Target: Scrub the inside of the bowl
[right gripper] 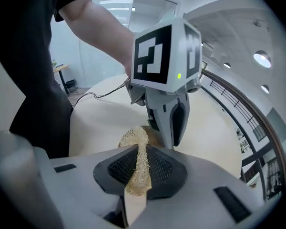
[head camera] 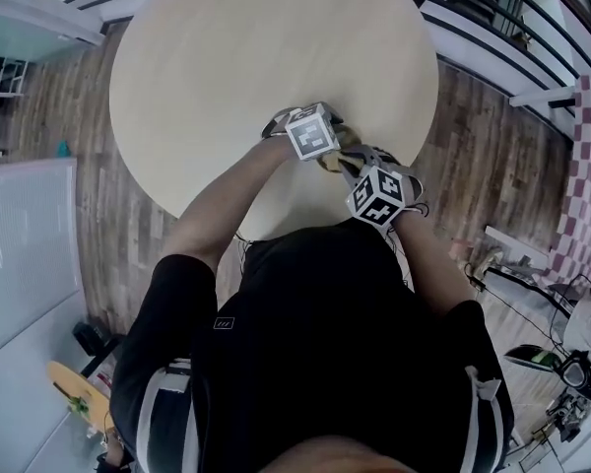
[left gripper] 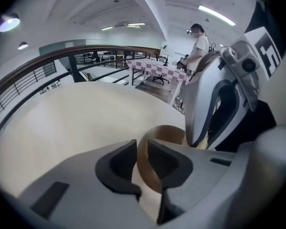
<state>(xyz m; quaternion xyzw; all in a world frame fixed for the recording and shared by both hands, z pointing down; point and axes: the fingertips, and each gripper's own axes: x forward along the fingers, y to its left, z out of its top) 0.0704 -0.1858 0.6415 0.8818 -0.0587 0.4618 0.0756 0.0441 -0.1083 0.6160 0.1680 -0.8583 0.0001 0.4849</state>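
A brown wooden bowl (left gripper: 166,132) sits on the round pale table (head camera: 236,57) near its front edge, just ahead of the person. My left gripper (left gripper: 142,162) is shut on the bowl's near rim, which stands between the two dark pads. My right gripper (right gripper: 139,165) is shut on a flat loofah scrubber (right gripper: 133,138), whose free end sticks out over the bowl (right gripper: 155,138). In the head view both marker cubes crowd together and hide most of the bowl (head camera: 333,159). The right gripper (left gripper: 214,109) hangs right beside the left one, above the bowl.
The table's front edge runs close under both hands, and the person's torso (head camera: 325,343) is right behind it. A railing (head camera: 492,18) curves behind the table. A checkered table (head camera: 586,166) stands at the right, and another person (left gripper: 199,44) stands far off.
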